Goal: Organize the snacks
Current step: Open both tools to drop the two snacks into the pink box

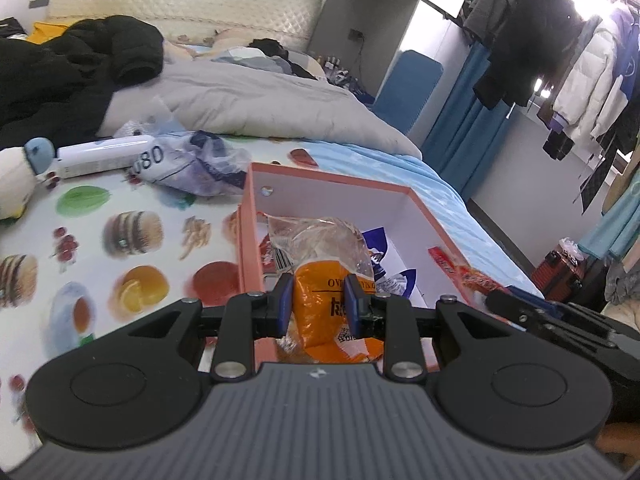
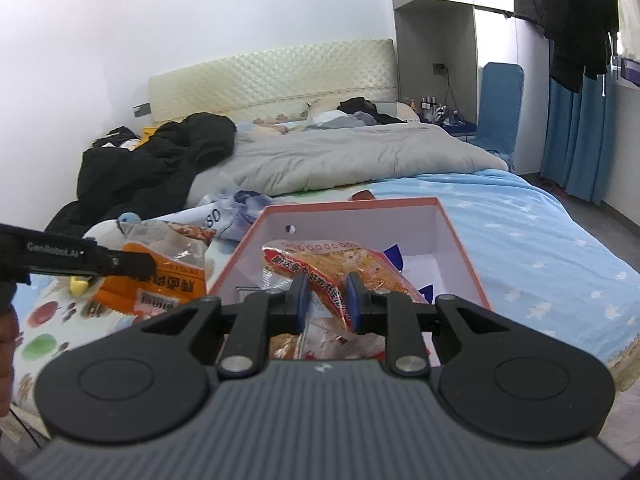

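Note:
A pink box (image 1: 250,224) with a white inside sits on the food-print sheet; it also shows in the right wrist view (image 2: 460,248). My left gripper (image 1: 319,298) is shut on an orange and clear snack bag (image 1: 324,280), held over the box's near left corner; this bag also shows in the right wrist view (image 2: 160,268). My right gripper (image 2: 327,298) is shut on a red and yellow snack bag (image 2: 320,264), held over the box; this bag shows at the right in the left wrist view (image 1: 460,268). A blue and white packet (image 1: 380,252) lies inside the box.
A white tube (image 1: 100,156), a crumpled blue and white plastic bag (image 1: 196,164) and a plush toy (image 1: 16,180) lie on the sheet beyond the box. A grey duvet (image 1: 260,100) and black clothing (image 1: 60,64) cover the bed's far half. Clothes hang at the right (image 1: 560,60).

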